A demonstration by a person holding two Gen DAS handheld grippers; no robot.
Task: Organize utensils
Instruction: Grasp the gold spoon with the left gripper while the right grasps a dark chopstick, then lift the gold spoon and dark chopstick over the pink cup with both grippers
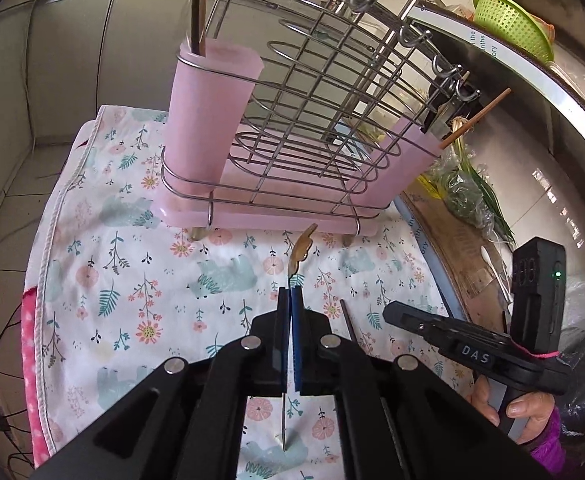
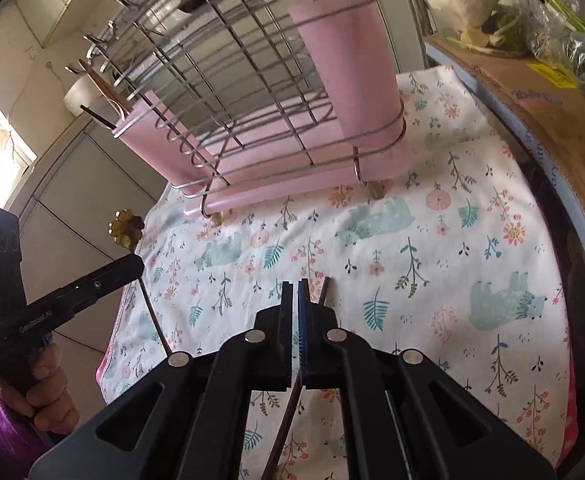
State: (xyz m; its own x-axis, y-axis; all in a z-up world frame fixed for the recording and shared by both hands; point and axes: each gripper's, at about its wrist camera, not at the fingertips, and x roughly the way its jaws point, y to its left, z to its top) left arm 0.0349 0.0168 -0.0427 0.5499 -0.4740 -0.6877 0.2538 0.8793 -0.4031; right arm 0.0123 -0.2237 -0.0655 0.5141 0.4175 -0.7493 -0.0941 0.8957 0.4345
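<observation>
So that both can go into the pink cups (image 1: 208, 120) up top, my left gripper (image 1: 291, 294) pinches a flower-topped pick (image 1: 301, 250) and my right gripper (image 2: 295, 288) pinches a chopstick (image 2: 324, 290).

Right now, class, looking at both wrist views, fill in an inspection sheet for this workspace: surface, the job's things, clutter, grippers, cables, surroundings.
Surface: floral cloth covers the table.
Job's things: wire rack on a pink tray, with a pink cup at each end holding sticks; slim utensil with a gold flower end; dark chopstick.
Clutter: bagged greens and cardboard beside the cloth.
Grippers: left hand-held gripper shut on the slim utensil; right hand-held gripper shut on the chopstick.
Cables: black cable on the floor.
Surroundings: green basket, tiled floor.
</observation>
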